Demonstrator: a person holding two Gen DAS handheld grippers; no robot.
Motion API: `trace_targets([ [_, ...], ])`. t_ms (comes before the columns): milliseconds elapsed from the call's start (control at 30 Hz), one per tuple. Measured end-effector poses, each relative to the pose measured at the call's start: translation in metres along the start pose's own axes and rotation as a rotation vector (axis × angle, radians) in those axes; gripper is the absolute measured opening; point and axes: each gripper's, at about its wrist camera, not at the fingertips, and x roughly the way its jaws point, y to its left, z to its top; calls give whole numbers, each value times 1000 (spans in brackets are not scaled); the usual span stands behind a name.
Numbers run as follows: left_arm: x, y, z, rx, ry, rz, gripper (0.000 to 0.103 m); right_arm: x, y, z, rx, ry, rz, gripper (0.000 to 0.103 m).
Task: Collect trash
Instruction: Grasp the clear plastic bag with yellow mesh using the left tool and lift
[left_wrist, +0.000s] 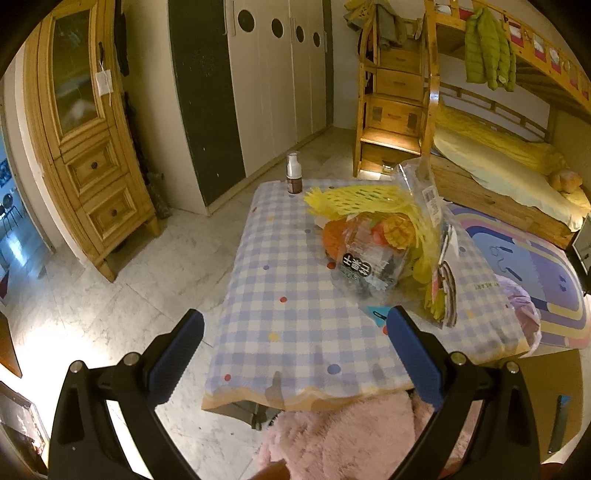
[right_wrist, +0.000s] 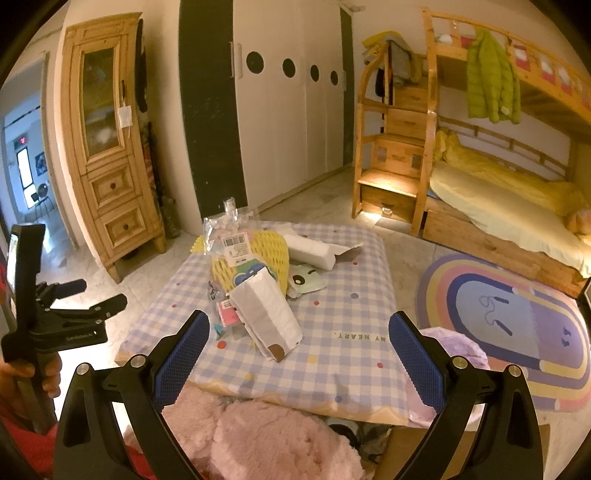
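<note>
Both claws are wide open and hold nothing. The left claw hangs over the near edge of the small table with the blue and white checked cloth. The right claw hangs over that near edge too.

The trash sits in a heap on the table. Ahead of the right claw, between its blue pads and a bit to the left, lies a crumpled white and grey paper bag. Behind it are a yellow foam fruit net, a clear plastic bag with a barcode sticker and a white folded wrapper. From the left claw, the heap is ahead and to the right, with a clear crinkly snack bag with black print at the front.

The pieces lean on each other, so I think grabbing one could knock others off the table. Thin plastic may slip out of the pads. A small brown bottle with a white cap stands far ahead of the left claw and could tip over.

I see no trash bin for sure. A pink fluffy thing hides what is under the table's near edge. The small bits under the paper bag are hard to make out.
</note>
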Motion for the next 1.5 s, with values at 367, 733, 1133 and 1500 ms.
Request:
trace_targets([
  [367, 27, -3, -3, -27, 22, -29, 96, 51, 12, -15, -47, -77, 44, 96],
  [733, 38, -24, 30, -12, 2, -150, 93, 72, 2, -22, -127, -47, -12, 93],
  [1133, 63, -79, 53, 97, 9, -302, 43, 84, -14, -17, -110, -28, 0, 47],
  [1500, 64, -86, 61, 103, -22, -367, 4, 90, -13, -21, -119, -13, 32, 47],
])
